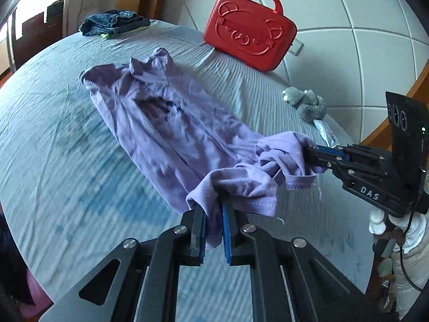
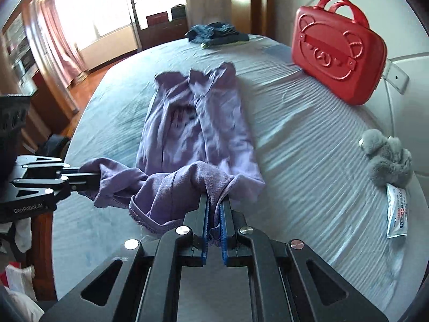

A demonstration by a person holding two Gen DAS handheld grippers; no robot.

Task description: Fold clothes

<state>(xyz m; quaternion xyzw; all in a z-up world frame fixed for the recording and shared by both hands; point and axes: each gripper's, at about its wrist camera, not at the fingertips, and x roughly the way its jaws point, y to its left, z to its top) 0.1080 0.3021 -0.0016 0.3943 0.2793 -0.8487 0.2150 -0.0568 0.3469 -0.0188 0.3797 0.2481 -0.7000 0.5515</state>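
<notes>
A lilac T-shirt (image 1: pixel 161 118) (image 2: pixel 198 131) with a dark print lies stretched along the pale blue bed sheet (image 1: pixel 53 161) (image 2: pixel 308 147), its near hem lifted off the bed. My left gripper (image 1: pixel 213 209) (image 2: pixel 99 181) is shut on one bunched corner of that hem. My right gripper (image 2: pixel 214 201) (image 1: pixel 305 155) is shut on the other corner, a short way to the side. The cloth between the two grips sags in loose folds. The shirt's far end, with the sleeves, still rests on the sheet.
A red hard case (image 1: pixel 249 30) (image 2: pixel 337 61) stands at the bed's far side. A grey plush toy (image 1: pixel 305 104) (image 2: pixel 386 158) and a small white packet (image 2: pixel 396 212) lie by the right edge. A dark heap of clothes (image 1: pixel 115 22) (image 2: pixel 217 35) sits at the far end.
</notes>
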